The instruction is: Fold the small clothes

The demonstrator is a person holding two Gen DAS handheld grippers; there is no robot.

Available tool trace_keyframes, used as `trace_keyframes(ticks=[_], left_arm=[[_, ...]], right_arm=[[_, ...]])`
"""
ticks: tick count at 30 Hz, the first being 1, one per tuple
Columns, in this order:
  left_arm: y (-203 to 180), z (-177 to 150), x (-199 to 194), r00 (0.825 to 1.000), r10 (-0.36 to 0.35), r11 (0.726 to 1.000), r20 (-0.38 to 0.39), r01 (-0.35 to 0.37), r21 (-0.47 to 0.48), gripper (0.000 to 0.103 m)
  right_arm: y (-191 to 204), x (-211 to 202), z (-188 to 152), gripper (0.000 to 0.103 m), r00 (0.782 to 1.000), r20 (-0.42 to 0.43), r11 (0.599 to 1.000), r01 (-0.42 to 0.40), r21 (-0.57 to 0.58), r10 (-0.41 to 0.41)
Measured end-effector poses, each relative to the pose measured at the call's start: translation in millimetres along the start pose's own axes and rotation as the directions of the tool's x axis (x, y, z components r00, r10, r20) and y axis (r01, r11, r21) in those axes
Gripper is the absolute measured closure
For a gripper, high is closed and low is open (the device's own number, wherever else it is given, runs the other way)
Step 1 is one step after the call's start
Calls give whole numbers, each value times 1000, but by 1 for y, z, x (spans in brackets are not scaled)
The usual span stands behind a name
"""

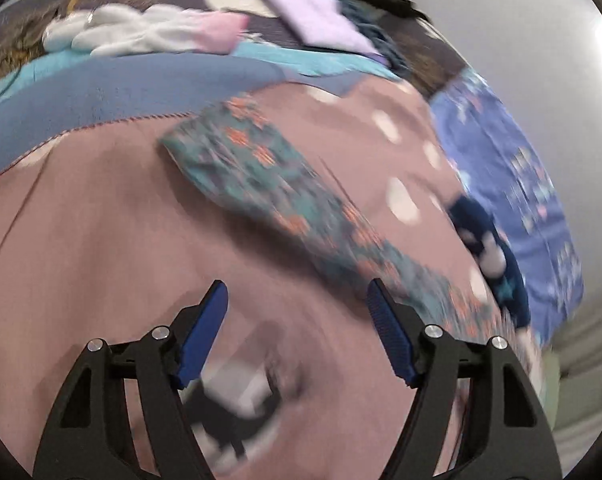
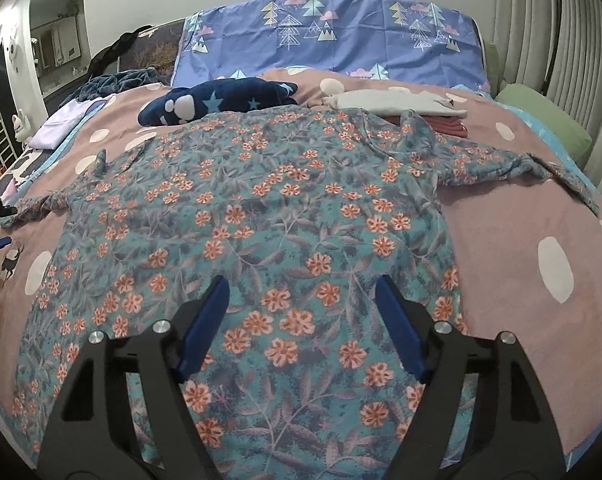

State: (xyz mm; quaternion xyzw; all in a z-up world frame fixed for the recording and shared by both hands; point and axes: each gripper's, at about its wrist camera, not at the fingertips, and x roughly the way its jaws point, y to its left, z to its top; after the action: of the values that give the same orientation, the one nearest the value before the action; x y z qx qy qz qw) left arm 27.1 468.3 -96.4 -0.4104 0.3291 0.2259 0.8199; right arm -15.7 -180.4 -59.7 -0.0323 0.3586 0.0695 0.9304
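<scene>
**Floral shirt spread flat, both grippers empty**

The floral shirt (image 2: 261, 216) lies open on the pink dotted bedspread (image 2: 513, 240), sleeves out to both sides — laid flat, probably so a first fold can start cleanly. The right gripper (image 2: 303, 320) hovers over its lower body, jaws wide, cloth beneath and between them, ungrasped. The left gripper (image 1: 297, 332), jaws also wide, sits just beside one sleeve (image 1: 261, 184) — the view is blurred.

No readable text, labels, brands or numbers in either view. Pillowcase (image 2: 341, 36) shows only tree and cloud pictures; shirt (image 2: 261, 240) below it, only flower print.
</scene>
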Motion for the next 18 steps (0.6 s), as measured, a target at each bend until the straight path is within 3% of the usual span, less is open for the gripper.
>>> trace_keyframes(ticks=[5, 7, 8, 9, 11, 15, 17, 18], left_arm=[[17, 34, 19, 999, 14, 993, 48, -8, -121, 31], [20, 43, 21, 997, 34, 989, 73, -23, -147, 56], [23, 49, 24, 997, 35, 987, 70, -23, -156, 86], [25, 52, 26, 998, 21, 986, 61, -11, -168, 101], [20, 55, 24, 997, 15, 988, 70, -4, -155, 101], [-36, 51, -1, 990, -68, 997, 124, 65, 31, 101], [-83, 40, -17, 981, -151, 979, 119, 132, 156, 101], [-116, 29, -26, 972, -208, 954, 107, 177, 240, 101]], right_arm=[[-4, 3, 3, 26, 1000, -13, 1000, 1, 6, -1], [-6, 4, 4, 26, 1000, -15, 1000, 9, 11, -9], [-7, 5, 4, 26, 1000, -16, 1000, 10, 15, -9], [-9, 6, 4, 26, 1000, -16, 1000, 9, 18, -8], [-11, 7, 4, 26, 1000, -18, 1000, 6, 28, -5], [-16, 12, 5, 26, 1000, -24, 999, 0, 43, 1], [-18, 14, 6, 26, 1000, -24, 998, -10, 56, 12], [-19, 14, 6, 26, 1000, -22, 998, -16, 60, 17]])
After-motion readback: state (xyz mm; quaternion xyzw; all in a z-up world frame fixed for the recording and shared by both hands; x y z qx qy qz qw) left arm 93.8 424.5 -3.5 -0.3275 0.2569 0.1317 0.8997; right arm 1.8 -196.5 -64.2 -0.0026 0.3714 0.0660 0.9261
